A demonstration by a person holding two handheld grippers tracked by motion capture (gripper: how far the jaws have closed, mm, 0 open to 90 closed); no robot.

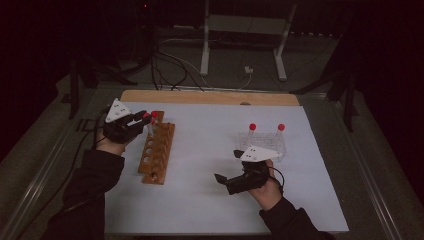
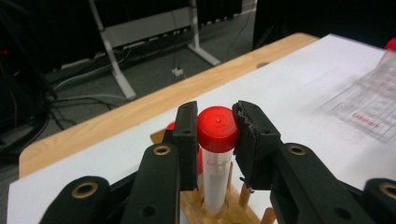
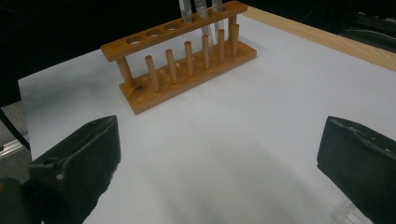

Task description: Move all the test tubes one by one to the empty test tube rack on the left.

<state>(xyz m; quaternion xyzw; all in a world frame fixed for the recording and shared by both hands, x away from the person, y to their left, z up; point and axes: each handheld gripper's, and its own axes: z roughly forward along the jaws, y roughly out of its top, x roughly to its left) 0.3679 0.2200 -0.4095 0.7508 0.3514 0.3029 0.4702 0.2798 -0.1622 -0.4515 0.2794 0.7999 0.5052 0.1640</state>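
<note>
The left gripper [image 2: 215, 135] has its jaws pinching the red cap of a test tube [image 2: 217, 161], whose clear body stands upright in a hole at the far end of the wooden rack [image 1: 157, 148], with a second red-capped tube [image 1: 154, 114] just beside it. The right gripper [image 1: 226, 166] lies near the person at the right of the white worktop [image 1: 200, 190], its jaws spread wide with nothing between them. Just beyond it, a clear plastic rack [image 1: 262, 142] holds two more red-capped tubes, well apart from the wooden rack.
</note>
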